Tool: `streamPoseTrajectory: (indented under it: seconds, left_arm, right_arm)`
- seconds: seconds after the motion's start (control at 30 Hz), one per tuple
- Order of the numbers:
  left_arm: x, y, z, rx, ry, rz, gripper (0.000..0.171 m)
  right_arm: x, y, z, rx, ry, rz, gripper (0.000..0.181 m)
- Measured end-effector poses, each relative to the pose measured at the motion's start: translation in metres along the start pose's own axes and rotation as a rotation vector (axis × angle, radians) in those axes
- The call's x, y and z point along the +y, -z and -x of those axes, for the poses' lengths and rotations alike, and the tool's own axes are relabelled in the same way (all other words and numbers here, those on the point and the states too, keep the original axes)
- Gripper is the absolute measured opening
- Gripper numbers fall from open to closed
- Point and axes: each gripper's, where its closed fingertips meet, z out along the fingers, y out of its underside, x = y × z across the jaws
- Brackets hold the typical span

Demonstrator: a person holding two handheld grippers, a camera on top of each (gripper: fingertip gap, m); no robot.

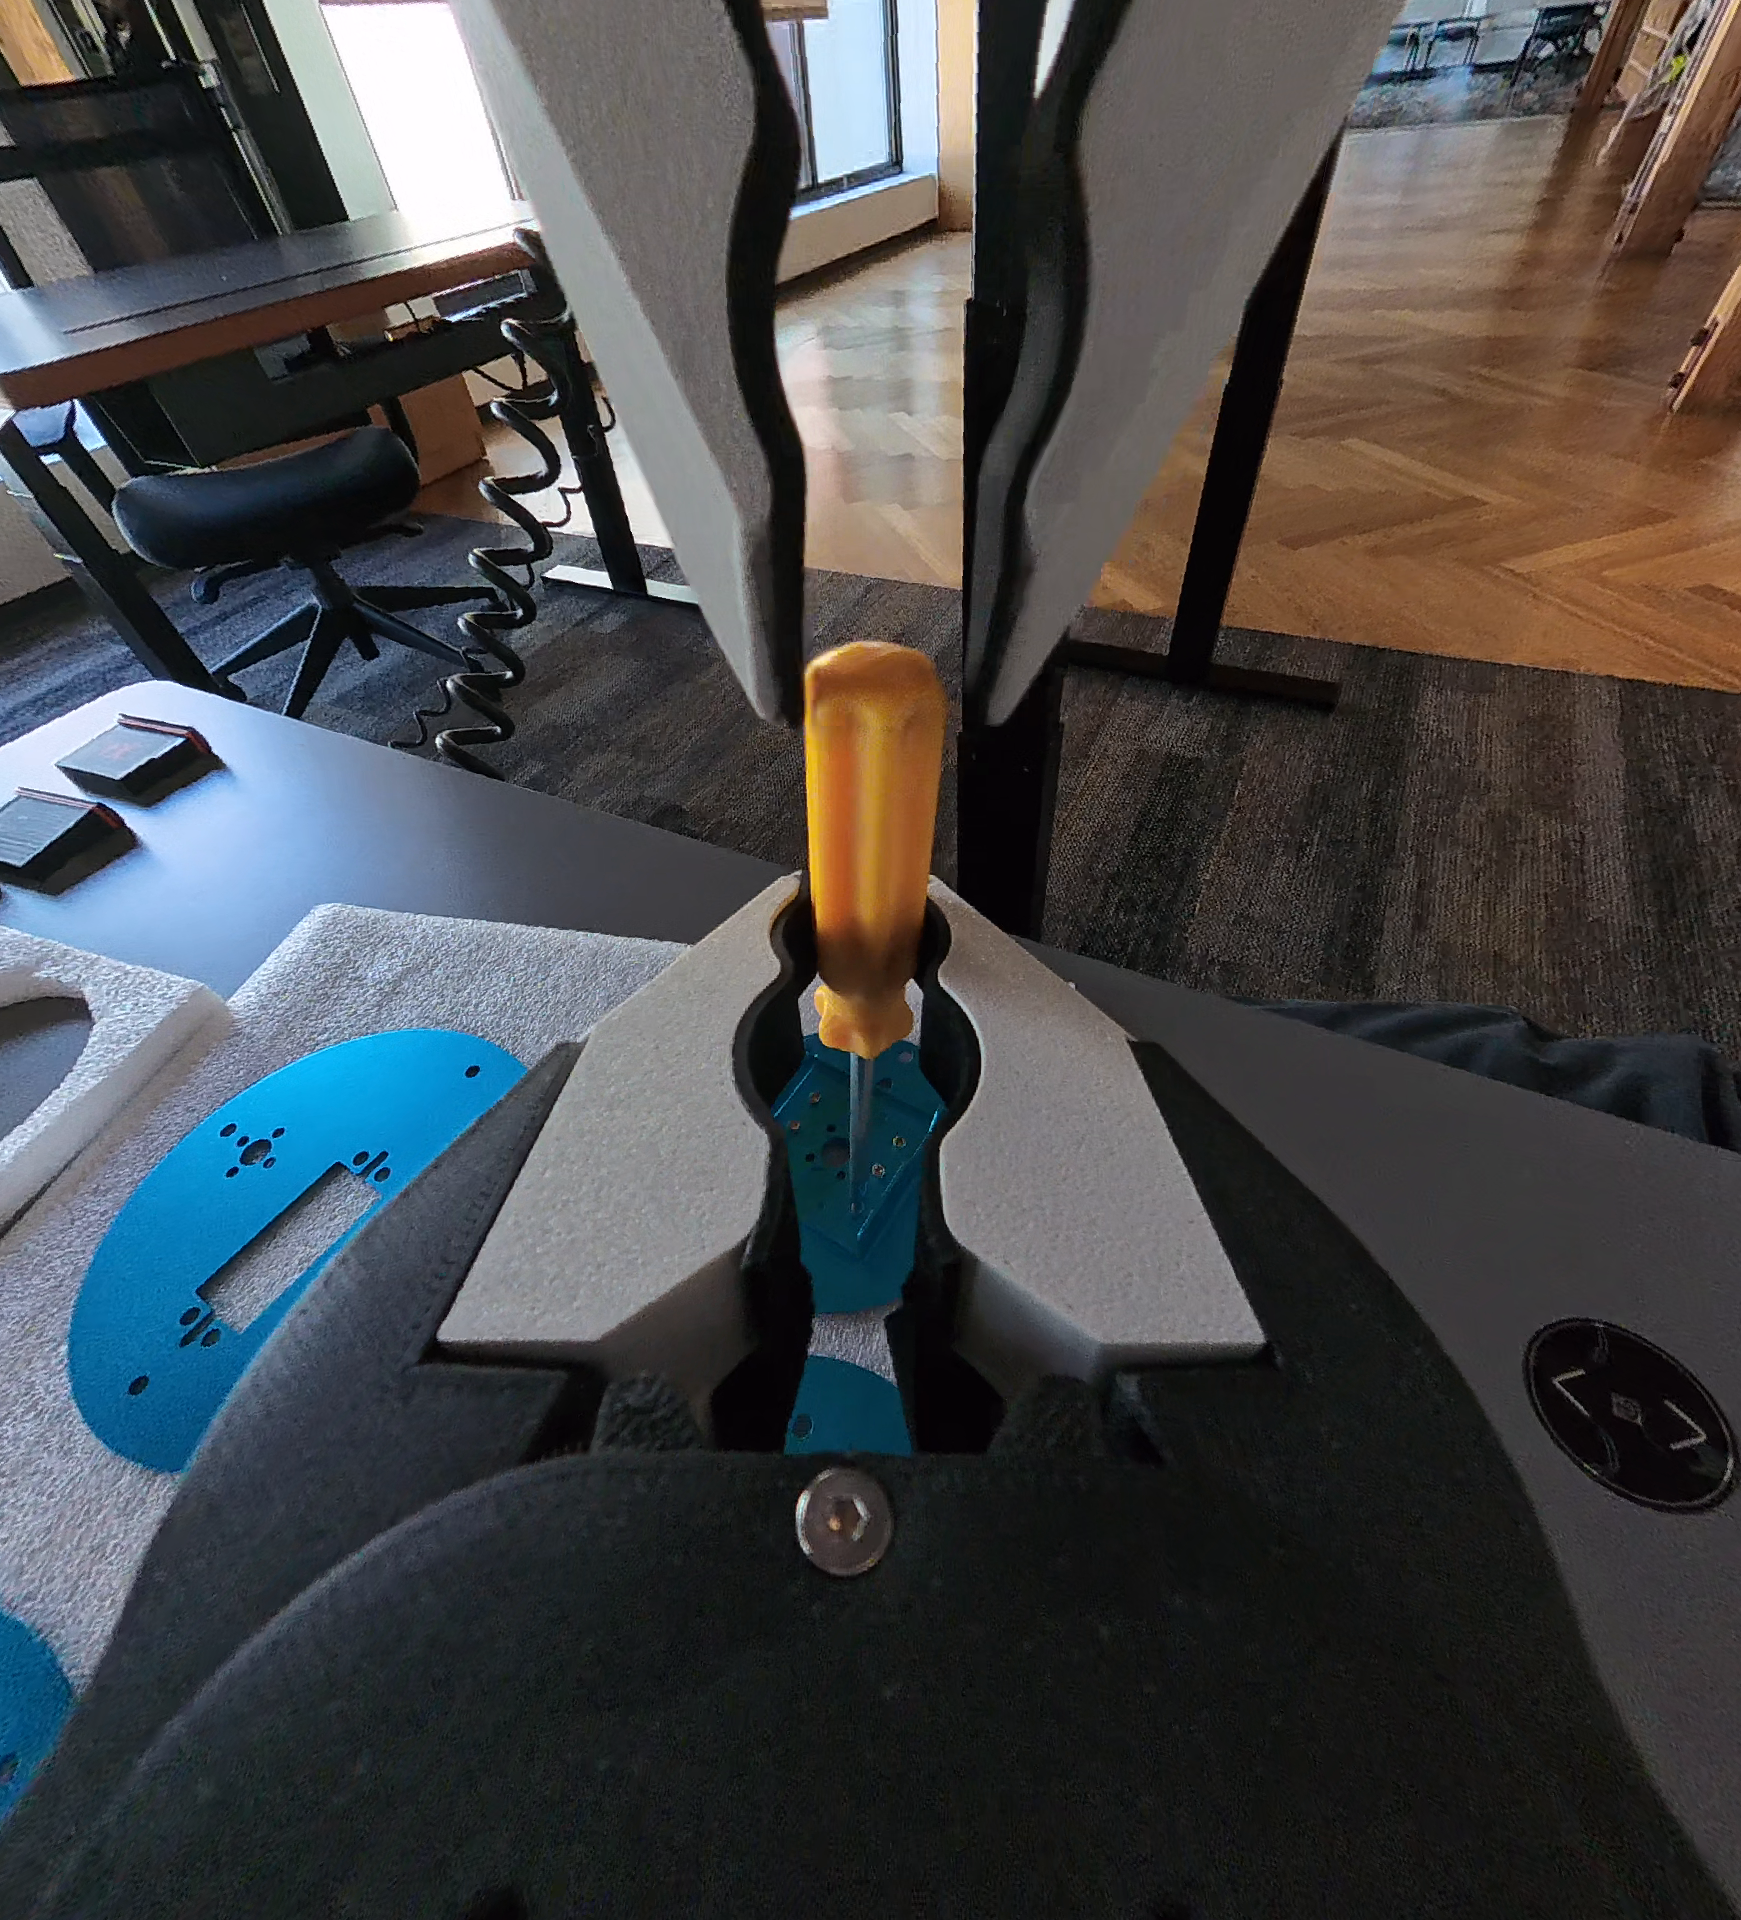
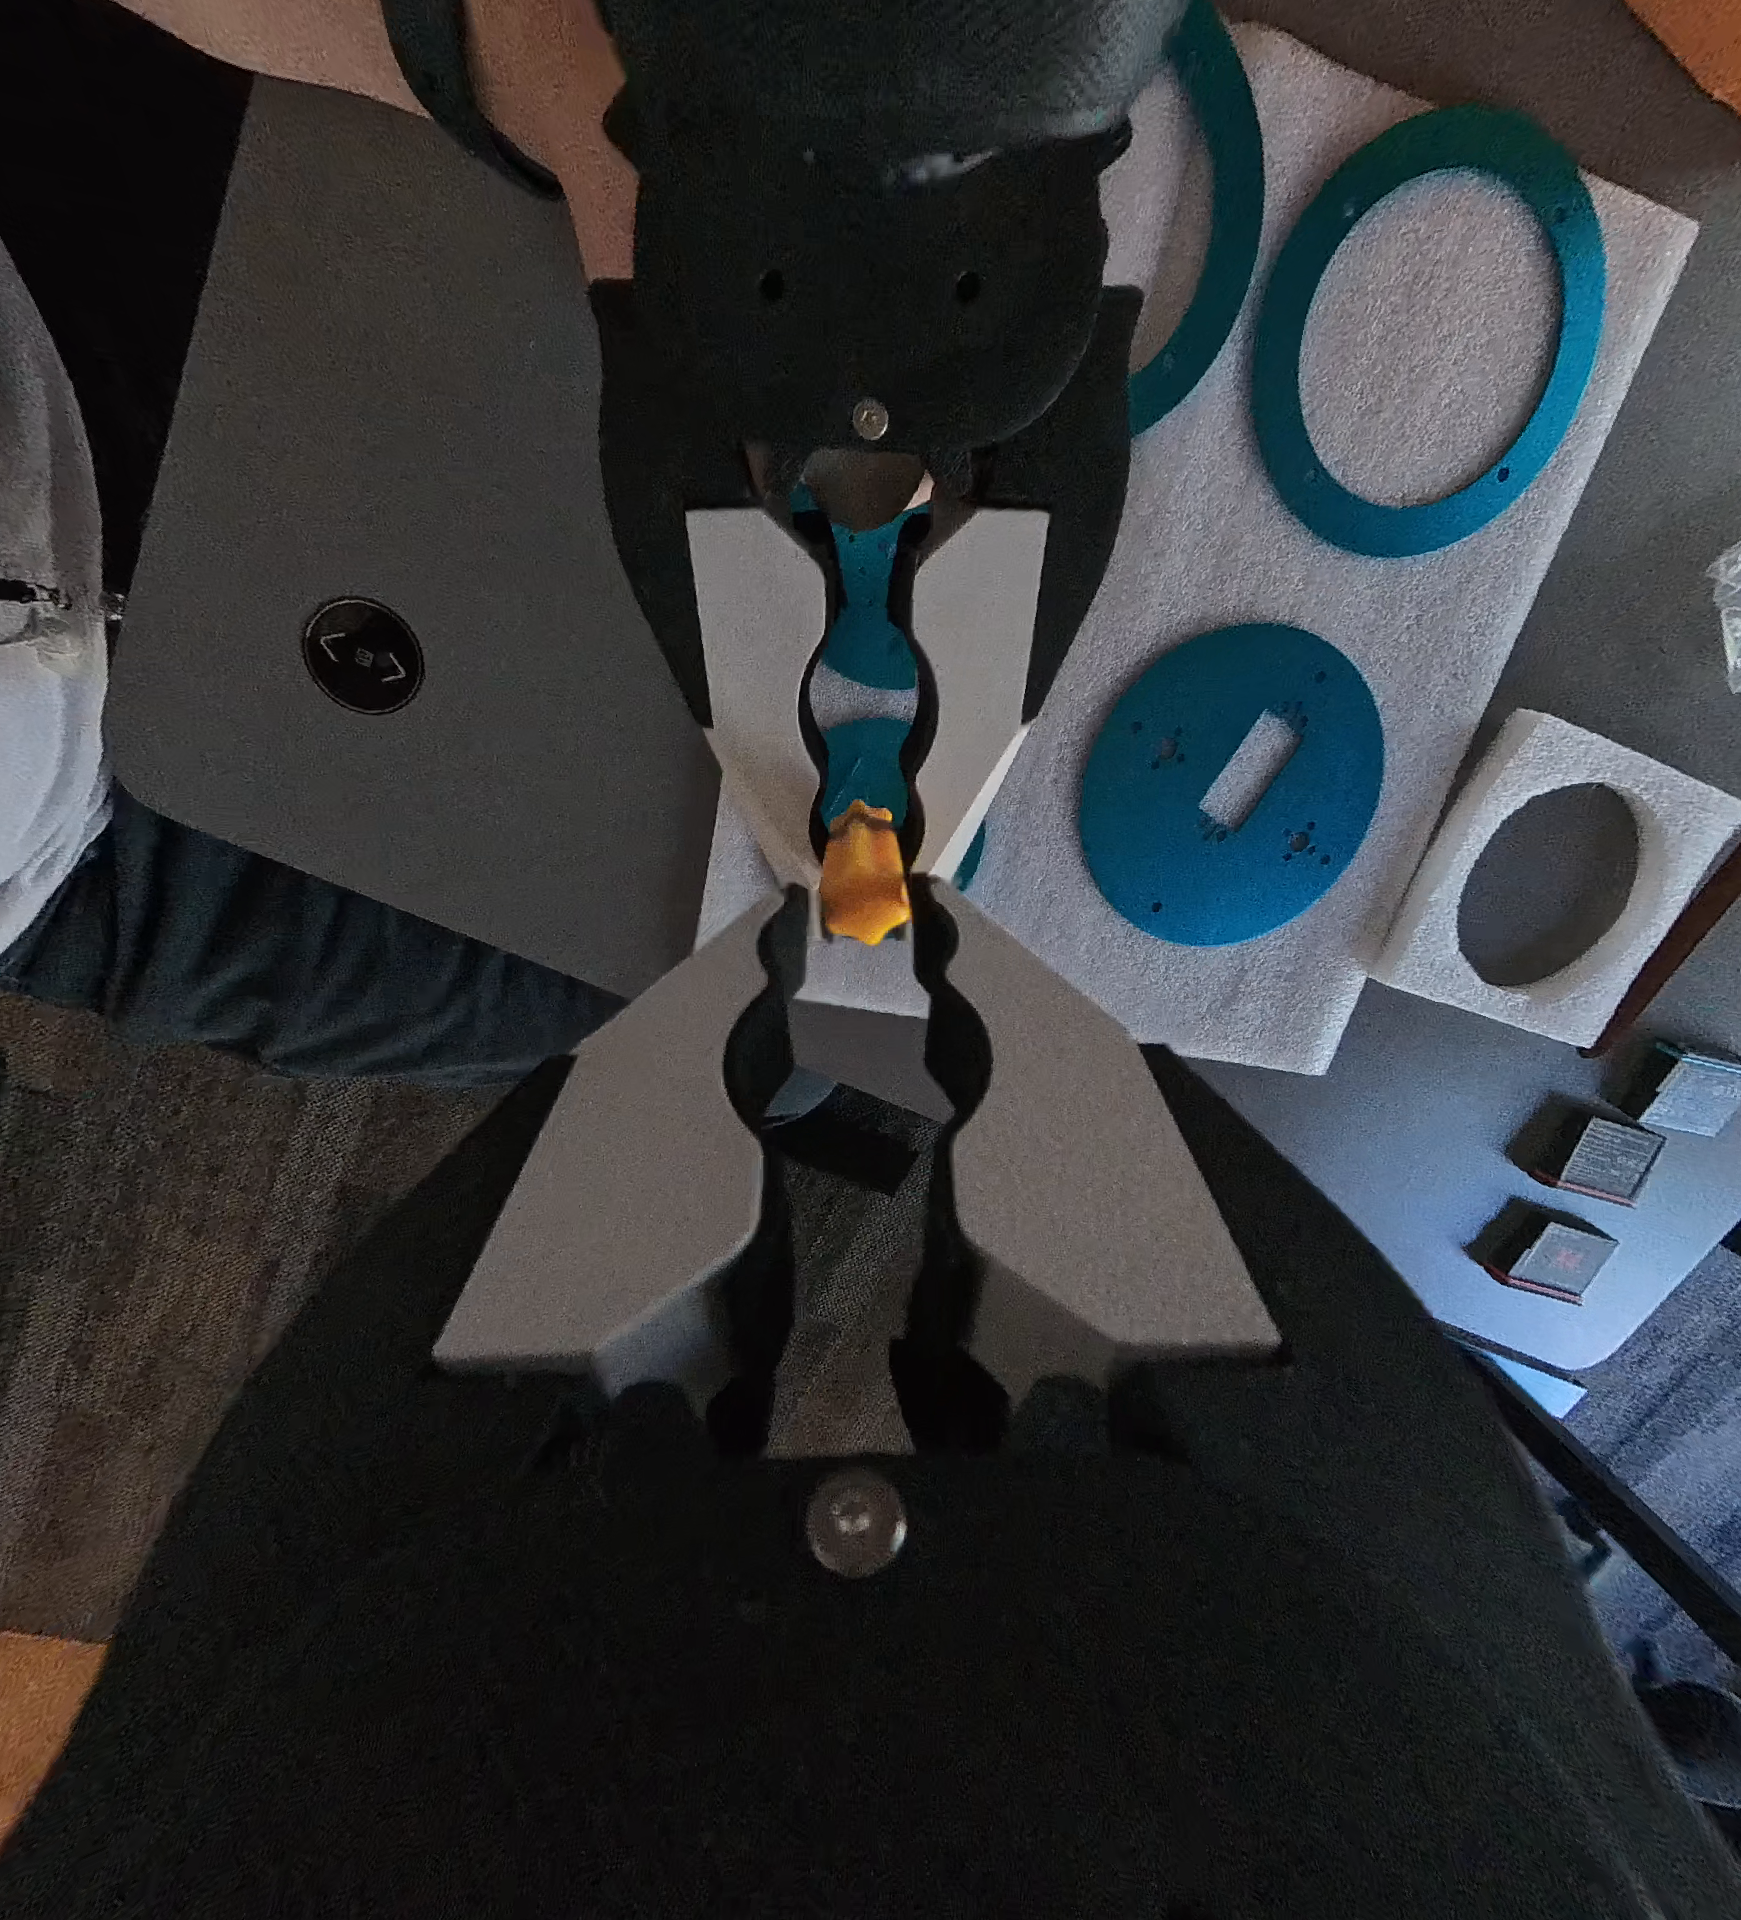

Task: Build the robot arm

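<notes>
1. Left gripper (image 1: 866, 925) is clamped snug on the lower handle of the yellow screwdriver (image 1: 871, 821), which is standing upright.
2. Right gripper (image 1: 892, 707) hangs over the handle top, jaws slightly apart, gripping nothing.
3. The blade tip sits on a holed blue bracket (image 1: 830, 1138) on the foam sheet (image 1: 409, 977), with a blue oval plate (image 1: 149, 1340) to its left.

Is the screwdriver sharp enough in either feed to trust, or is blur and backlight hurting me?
Left wrist view: screwdriver handle slightly smeared, thin shaft faint against the blue bracket; bright windows behind, wide-angle bending at the edges. Right wrist view: darker overall, handle end soft, blue plate reasonably crisp.
</notes>
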Motion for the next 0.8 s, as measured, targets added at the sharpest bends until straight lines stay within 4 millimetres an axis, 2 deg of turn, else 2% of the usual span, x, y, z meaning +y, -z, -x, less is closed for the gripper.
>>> streamPoseTrajectory:
  seconds: [0.1, 0.17, 0.3, 0.37, 0.43, 0.53, 0.7, 0.8]
  left_arm:
    - [0.0, 0.0, 0.0, 0.0, -0.004, 0.002, 0.015]
    - [0.0, 0.002, 0.0, 0.003, 0.0, 0.0, 0.015]
    - [0.002, 0.0, 0.006, -0.036, 0.01, 0.008, 0.014]
    - [0.003, -0.002, 0.011, -0.072, -0.002, 0.024, 0.011]
    - [0.003, -0.003, 0.009, -0.053, 0.0, 0.025, 0.01]
    - [0.003, -0.003, 0.006, -0.044, -0.001, 0.02, 0.01]
    - [0.003, -0.002, 0.005, -0.025, 0.009, 0.014, 0.01]
    - [0.003, -0.003, 0.003, -0.013, 0.002, 0.016, 0.01]
  right_arm:
    - [0.004, -0.006, 0.0, 0.036, 0.037, 0.028, 0.017]
    - [0.002, -0.006, -0.001, 0.047, -0.013, -0.005, 0.017]
    - [0.002, -0.007, -0.009, 0.043, -0.334, -0.072, 0.017]
    - [0.003, -0.008, -0.015, 0.091, -0.558, -0.062, 0.017]
    - [0.003, -0.008, -0.012, 0.105, -0.652, -0.041, 0.017]
    - [0.001, -0.007, -0.009, 0.073, -0.503, -0.026, 0.017]
    - [-0.005, -0.001, -0.01, 0.127, -0.051, -0.062, 0.02]
    - [0.001, -0.006, -0.005, 0.075, -0.038, -0.024, 0.018]
